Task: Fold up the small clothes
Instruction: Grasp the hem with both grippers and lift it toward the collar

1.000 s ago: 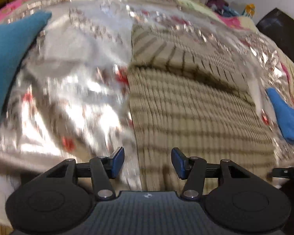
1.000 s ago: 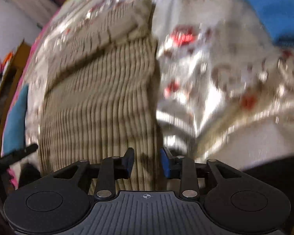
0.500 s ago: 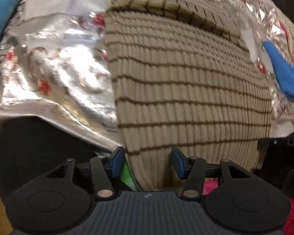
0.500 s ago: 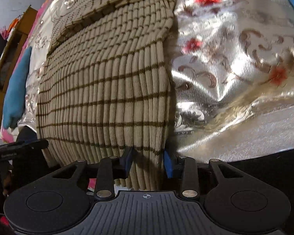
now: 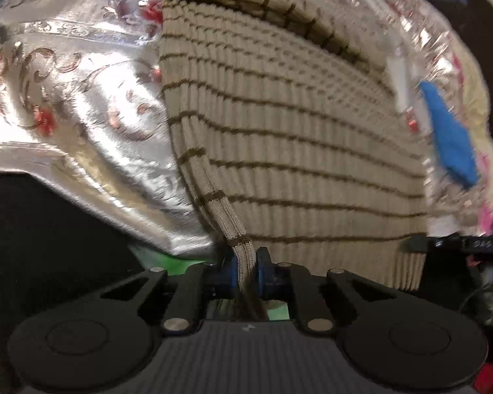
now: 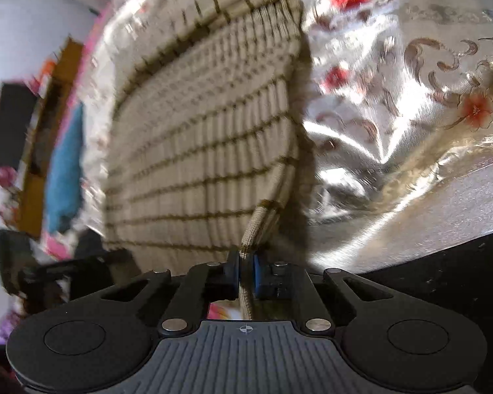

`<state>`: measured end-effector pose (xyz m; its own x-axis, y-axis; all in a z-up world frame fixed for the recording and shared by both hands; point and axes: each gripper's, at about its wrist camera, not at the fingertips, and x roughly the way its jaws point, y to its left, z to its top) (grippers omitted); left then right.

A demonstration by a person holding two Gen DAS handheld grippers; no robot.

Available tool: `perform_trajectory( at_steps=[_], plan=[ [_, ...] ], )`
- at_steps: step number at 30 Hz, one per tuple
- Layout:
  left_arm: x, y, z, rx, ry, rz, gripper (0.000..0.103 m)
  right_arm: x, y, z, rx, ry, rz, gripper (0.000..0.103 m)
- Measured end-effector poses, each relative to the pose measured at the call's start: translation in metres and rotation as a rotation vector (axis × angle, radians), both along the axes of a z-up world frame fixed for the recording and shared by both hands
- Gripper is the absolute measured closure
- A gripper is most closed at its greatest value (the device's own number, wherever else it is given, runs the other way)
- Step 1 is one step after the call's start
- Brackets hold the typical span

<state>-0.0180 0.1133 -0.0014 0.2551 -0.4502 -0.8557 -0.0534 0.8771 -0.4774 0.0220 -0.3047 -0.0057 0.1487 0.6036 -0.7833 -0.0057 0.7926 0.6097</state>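
Observation:
A beige ribbed knit garment with thin brown stripes (image 5: 295,124) lies flat on a shiny silver floral bedspread (image 5: 65,105); its far part is folded over. My left gripper (image 5: 246,267) is shut on the garment's near left corner. My right gripper (image 6: 245,274) is shut on the near right corner of the same garment (image 6: 207,138). Both corners are pinched and lifted slightly at the bed's near edge. The other gripper shows at the frame edge in the left wrist view (image 5: 457,244).
A blue cloth (image 5: 450,138) lies right of the garment; another blue cloth (image 6: 64,177) lies at its left. The bedspread (image 6: 410,98) drops off at the near edge to dark floor. A wooden shelf (image 6: 39,151) stands beyond the bed.
Both grippers moved forward onto the garment's near edge and closed on its two near corners; they were open half a second ago.

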Motion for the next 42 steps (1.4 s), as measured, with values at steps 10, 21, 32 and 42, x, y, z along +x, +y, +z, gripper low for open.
perform_trajectory(
  at_steps=[10,21,32,42],
  plan=[
    [0.021,0.037,0.021,-0.289,-0.127,0.179,0.089,0.028,-0.027,0.032,0.329,-0.133,-0.254,0.095],
    [0.130,0.071,0.041,-0.405,-0.365,0.319,0.089,0.141,-0.025,0.045,0.381,-0.286,-0.433,0.096],
    [0.192,0.092,-0.007,-0.334,-0.355,0.475,0.090,0.225,-0.005,-0.005,0.263,-0.246,-0.528,0.096],
    [0.213,0.101,0.016,-0.354,-0.442,0.484,0.090,0.238,-0.009,0.014,0.313,-0.329,-0.557,0.096]
  ],
)
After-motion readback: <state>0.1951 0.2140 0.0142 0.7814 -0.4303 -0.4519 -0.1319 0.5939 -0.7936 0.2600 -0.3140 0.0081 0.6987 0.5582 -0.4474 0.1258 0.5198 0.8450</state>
